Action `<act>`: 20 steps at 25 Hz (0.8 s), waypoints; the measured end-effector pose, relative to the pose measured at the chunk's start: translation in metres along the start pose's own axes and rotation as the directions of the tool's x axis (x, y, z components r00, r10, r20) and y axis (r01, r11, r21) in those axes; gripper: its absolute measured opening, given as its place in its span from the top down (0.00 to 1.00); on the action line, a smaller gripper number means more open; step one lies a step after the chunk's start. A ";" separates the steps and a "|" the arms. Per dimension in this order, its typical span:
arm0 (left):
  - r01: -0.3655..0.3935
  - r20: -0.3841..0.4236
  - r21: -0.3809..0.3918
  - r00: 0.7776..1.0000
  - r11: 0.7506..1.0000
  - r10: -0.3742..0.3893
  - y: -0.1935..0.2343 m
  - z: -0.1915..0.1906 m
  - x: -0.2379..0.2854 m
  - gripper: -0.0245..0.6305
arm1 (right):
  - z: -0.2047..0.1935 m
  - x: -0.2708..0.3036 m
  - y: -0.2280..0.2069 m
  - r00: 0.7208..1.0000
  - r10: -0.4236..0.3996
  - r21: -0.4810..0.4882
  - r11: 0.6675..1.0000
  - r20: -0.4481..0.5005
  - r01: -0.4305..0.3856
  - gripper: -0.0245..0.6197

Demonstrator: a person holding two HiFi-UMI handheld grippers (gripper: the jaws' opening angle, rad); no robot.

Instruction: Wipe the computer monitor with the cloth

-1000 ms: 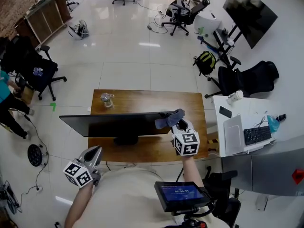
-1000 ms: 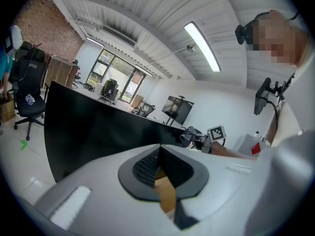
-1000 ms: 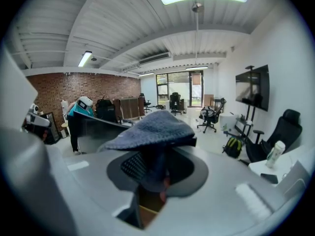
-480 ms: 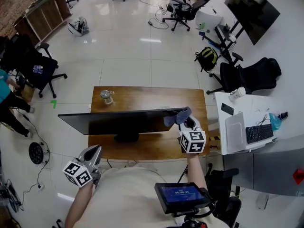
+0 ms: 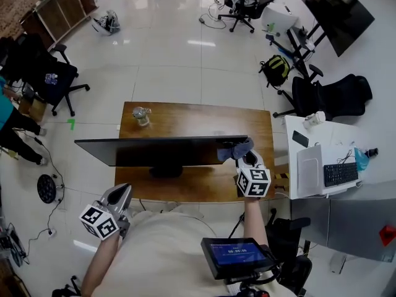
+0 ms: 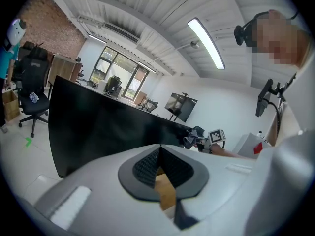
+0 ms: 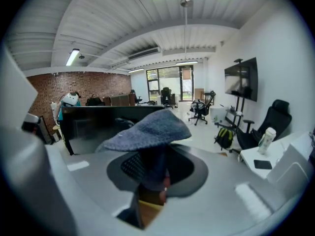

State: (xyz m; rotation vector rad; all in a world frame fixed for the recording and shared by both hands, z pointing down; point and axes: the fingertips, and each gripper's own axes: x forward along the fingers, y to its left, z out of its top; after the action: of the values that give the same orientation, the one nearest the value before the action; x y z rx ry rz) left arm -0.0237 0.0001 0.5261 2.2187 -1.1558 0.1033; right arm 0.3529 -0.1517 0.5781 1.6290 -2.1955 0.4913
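Observation:
A wide black monitor (image 5: 148, 151) stands on a wooden desk (image 5: 198, 122), its screen facing me. My right gripper (image 5: 242, 154) is shut on a grey-blue cloth (image 5: 234, 150) and holds it against the monitor's right end. In the right gripper view the cloth (image 7: 147, 129) fans out above the jaws, with the monitor (image 7: 101, 122) behind it. My left gripper (image 5: 119, 198) hangs low at the left, below the desk's front edge, shut and empty. The left gripper view shows the dark monitor (image 6: 108, 129) ahead, with the cloth (image 6: 193, 136) held against its far end.
A small glass jar (image 5: 142, 115) stands at the desk's far left. A white side table (image 5: 328, 159) with a laptop, keyboard and phone is to the right. Office chairs (image 5: 322, 101), a backpack (image 5: 273, 70) and a floor-standing screen (image 5: 337, 8) lie beyond. A tablet (image 5: 234, 254) is mounted at my chest.
My right gripper has carried the cloth rightward along the monitor's top edge, to the screen's right end. The left gripper has stayed low at the left.

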 end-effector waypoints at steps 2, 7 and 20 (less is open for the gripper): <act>-0.004 -0.004 0.001 1.000 1.000 0.004 0.002 0.000 -0.002 0.96 | -0.010 0.004 0.000 1.000 -0.002 0.003 1.000 -0.020 0.002 0.83; -0.017 -0.006 0.004 1.000 1.000 0.017 0.004 0.001 -0.005 0.96 | -0.034 0.014 -0.002 0.998 0.002 0.009 1.000 -0.059 -0.001 0.83; -0.055 -0.032 0.005 0.998 0.998 0.055 0.012 -0.006 -0.011 0.96 | -0.104 0.040 -0.001 0.987 0.079 0.055 0.996 -0.138 -0.072 0.83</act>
State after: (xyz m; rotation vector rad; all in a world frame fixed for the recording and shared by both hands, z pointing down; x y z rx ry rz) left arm -0.0385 0.0062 0.5330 2.1811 -1.2006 0.1641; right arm 0.3511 -0.1352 0.6886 1.4919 -2.1628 0.6660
